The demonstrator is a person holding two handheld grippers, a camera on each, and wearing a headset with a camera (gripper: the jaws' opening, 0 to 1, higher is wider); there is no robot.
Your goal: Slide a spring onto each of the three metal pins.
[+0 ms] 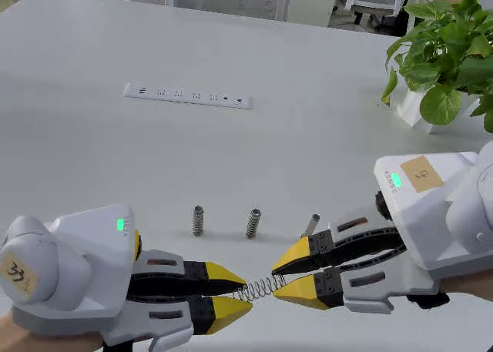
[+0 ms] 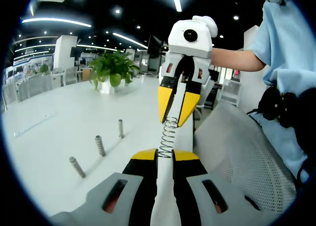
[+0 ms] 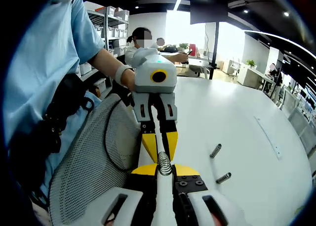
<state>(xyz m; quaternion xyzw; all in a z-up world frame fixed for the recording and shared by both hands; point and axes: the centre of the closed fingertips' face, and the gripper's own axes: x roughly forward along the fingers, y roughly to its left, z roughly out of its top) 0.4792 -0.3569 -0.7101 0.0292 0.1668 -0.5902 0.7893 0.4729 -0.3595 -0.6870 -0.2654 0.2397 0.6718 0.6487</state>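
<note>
A thin steel spring (image 1: 259,288) hangs level between my two grippers above the table's near edge. My left gripper (image 1: 246,293) is shut on its left end, and my right gripper (image 1: 275,279) is shut on its right end. In the left gripper view the spring (image 2: 168,134) runs from my own yellow tips (image 2: 165,155) up to the right gripper (image 2: 174,121). In the right gripper view I see the spring (image 3: 164,165) end-on. Behind stand two pins wearing springs (image 1: 198,220) (image 1: 253,223) and one bare metal pin (image 1: 311,226), which leans a little.
A white power strip (image 1: 186,95) lies further back on the grey table (image 1: 92,152). A potted green plant (image 1: 443,59) stands at the right edge. A mesh chair (image 2: 237,157) and a person in a light blue shirt (image 3: 44,77) are on the near side.
</note>
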